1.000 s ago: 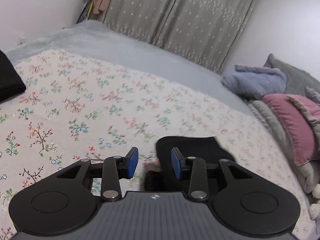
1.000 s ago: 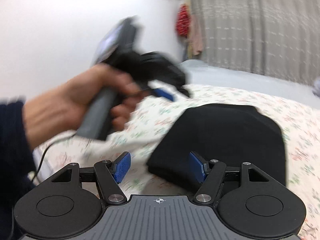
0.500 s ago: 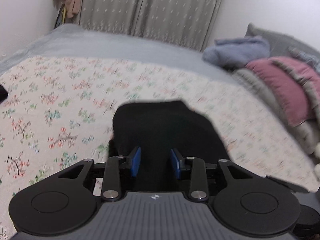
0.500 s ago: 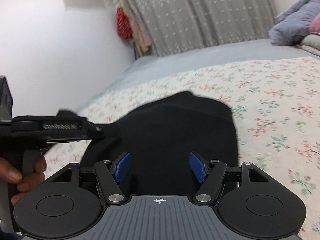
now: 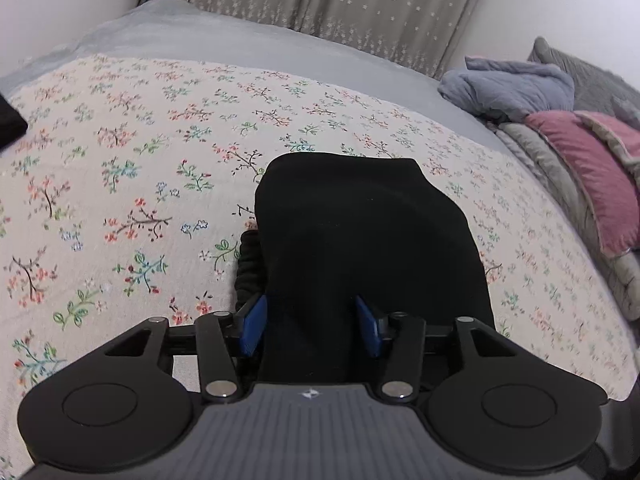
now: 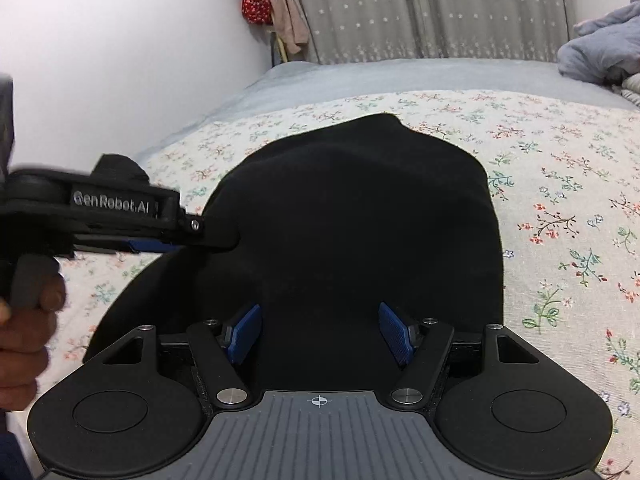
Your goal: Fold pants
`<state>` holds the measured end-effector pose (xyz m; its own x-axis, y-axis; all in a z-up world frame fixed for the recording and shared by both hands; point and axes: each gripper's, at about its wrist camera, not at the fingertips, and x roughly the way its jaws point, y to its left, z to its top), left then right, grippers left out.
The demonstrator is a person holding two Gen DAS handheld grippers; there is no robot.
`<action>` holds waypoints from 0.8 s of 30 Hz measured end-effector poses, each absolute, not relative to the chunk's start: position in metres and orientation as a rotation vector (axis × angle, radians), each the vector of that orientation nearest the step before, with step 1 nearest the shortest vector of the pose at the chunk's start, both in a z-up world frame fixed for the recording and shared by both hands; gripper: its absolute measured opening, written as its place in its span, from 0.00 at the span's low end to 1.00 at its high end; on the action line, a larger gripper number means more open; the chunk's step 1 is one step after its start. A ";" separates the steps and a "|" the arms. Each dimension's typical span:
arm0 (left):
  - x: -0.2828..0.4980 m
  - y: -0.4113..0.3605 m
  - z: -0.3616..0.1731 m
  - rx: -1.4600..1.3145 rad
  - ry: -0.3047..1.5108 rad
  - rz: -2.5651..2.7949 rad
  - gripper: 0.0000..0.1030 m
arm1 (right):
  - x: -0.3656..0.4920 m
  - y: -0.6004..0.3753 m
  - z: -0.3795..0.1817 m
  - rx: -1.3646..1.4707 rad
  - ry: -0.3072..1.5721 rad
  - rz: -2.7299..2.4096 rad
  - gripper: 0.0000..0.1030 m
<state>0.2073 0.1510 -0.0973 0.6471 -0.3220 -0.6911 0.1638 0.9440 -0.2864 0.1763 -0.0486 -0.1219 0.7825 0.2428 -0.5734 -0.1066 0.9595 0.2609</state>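
Between the blue pads of the left gripper the jaws are opening, wider than half a second ago, with the black pants lying in the gap, seemingly ungripped, which suggests a fold just released. Ahead of the right gripper, half open and holding nothing, the folded pants stretch away across the floral bedspread.

Pants' near edge behind grippers
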 end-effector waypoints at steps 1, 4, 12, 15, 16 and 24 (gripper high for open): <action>0.207 0.151 -0.097 -0.207 0.821 -0.280 0.50 | 0.173 -0.052 -0.118 0.233 0.633 0.180 0.64; 0.206 0.149 -0.097 -0.194 0.809 -0.282 0.50 | 0.159 -0.063 -0.113 0.270 0.592 0.139 0.64; 0.208 0.145 -0.101 -0.196 0.815 -0.290 0.50 | 0.166 -0.044 -0.133 0.149 0.644 0.103 0.69; 0.208 0.148 -0.102 -0.213 0.815 -0.295 0.50 | 0.170 -0.046 -0.128 0.144 0.671 0.121 0.69; 0.208 0.149 -0.102 -0.219 0.813 -0.297 0.50 | 0.169 -0.048 -0.126 0.143 0.675 0.128 0.69; 0.201 0.160 -0.086 -0.274 0.768 -0.337 0.49 | 0.138 -0.071 -0.107 0.145 0.683 0.205 0.77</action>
